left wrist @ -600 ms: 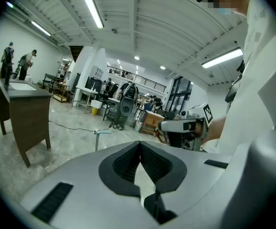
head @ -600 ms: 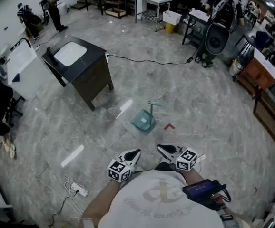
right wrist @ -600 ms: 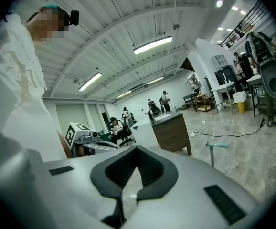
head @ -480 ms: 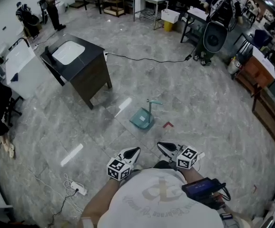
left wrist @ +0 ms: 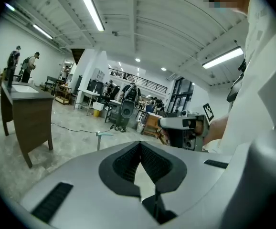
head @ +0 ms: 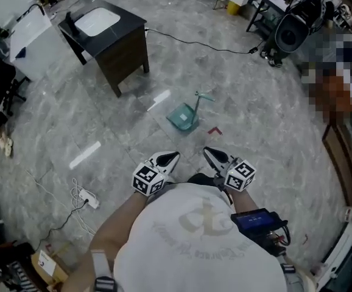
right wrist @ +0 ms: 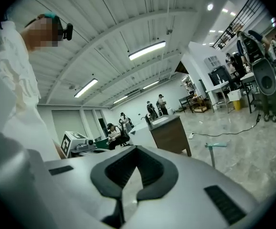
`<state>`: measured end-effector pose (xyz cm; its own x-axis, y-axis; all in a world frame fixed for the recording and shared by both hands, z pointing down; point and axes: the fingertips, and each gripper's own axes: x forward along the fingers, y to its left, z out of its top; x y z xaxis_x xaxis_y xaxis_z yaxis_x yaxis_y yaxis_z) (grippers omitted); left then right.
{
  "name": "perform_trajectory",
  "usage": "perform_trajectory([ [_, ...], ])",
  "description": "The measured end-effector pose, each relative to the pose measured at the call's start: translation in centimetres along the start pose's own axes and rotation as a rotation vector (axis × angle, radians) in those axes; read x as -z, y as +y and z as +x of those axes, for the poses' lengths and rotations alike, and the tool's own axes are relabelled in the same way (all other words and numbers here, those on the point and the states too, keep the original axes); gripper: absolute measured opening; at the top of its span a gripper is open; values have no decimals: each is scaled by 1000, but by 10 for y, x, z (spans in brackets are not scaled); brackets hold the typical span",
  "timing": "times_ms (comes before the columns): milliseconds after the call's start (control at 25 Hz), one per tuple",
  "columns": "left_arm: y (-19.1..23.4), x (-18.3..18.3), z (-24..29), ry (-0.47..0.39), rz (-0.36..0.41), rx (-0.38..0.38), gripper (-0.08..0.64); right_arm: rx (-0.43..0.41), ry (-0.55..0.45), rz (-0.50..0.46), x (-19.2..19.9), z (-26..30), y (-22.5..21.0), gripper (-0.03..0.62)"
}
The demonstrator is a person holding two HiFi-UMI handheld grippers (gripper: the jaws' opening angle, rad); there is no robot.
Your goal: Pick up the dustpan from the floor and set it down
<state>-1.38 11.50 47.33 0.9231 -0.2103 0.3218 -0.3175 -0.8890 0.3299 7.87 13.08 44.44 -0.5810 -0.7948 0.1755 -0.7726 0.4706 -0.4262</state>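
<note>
Teal dustpan (head: 182,118) lies well ahead of our closed, empty left gripper (head: 173,157) and right gripper (head: 207,152), handle (head: 198,104) upright, marginally nearer the left.

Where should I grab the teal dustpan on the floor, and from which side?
Grip the dustpan by its thin handle, just below the top crossbar. The handle stands upright and free at the pan's edge, so coming in level from the near side, above the low pan, is probably easiest.
</note>
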Motion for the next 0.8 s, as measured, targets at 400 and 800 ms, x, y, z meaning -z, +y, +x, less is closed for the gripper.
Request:
perform_trajectory([
  [400,22,-2,-11,-26,-18,-52,12,-43,45,-88,-5,26,3,17],
  [800,36,12,-36,-37,-60,-113,12,-128,118,-61,13,66,1,17],
])
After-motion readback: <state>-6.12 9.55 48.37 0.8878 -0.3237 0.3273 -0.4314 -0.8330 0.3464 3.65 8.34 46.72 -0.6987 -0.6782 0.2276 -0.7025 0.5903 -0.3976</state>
